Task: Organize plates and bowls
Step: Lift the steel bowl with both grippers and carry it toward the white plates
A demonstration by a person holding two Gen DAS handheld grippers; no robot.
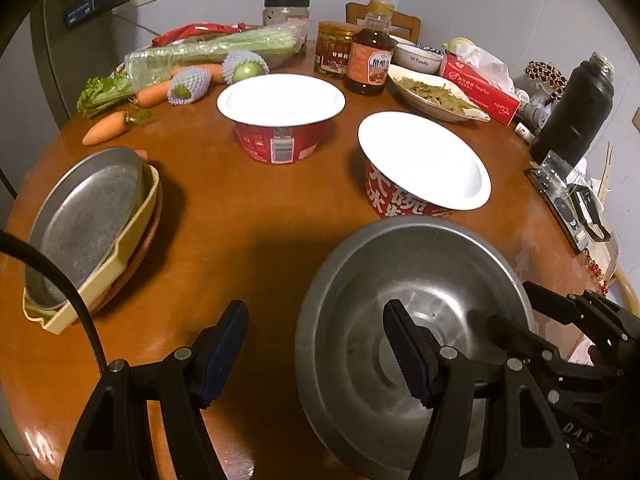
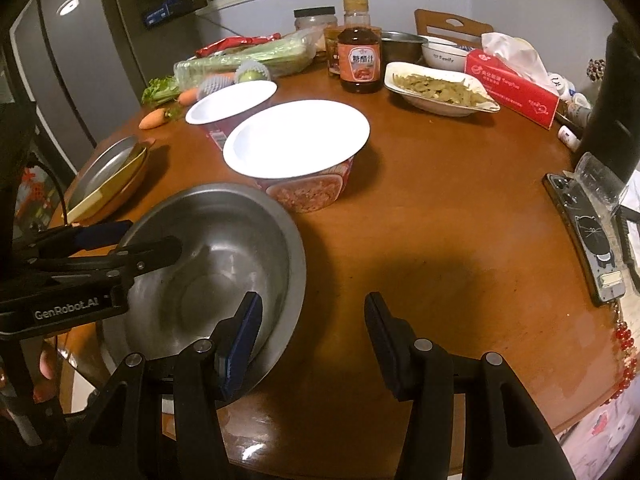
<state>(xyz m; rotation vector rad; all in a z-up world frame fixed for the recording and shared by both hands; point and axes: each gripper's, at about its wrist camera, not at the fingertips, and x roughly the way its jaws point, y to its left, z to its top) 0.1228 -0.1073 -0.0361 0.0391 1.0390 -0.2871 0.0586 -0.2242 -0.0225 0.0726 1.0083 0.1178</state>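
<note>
A steel bowl [image 1: 416, 320] sits at the near edge of the round wooden table [image 1: 248, 216]; it also shows in the right wrist view [image 2: 216, 264]. My left gripper [image 1: 316, 348] is open, its right finger inside the bowl and its left finger outside the rim. My right gripper [image 2: 312, 340] is open, its left finger inside the bowl's right rim. Two red instant-noodle bowls [image 1: 280, 116] [image 1: 420, 164] with white insides stand mid-table. A steel plate [image 1: 88, 220] lies in a stack of yellow and red plates at the left.
Carrots, celery and wrapped fruit [image 1: 188, 68] lie at the back left. A sauce bottle [image 1: 370, 54], jars, a dish of greens [image 1: 436, 94], a tissue box [image 1: 480, 88], a black flask [image 1: 576, 108] and a phone [image 2: 588, 236] crowd the back and right edge.
</note>
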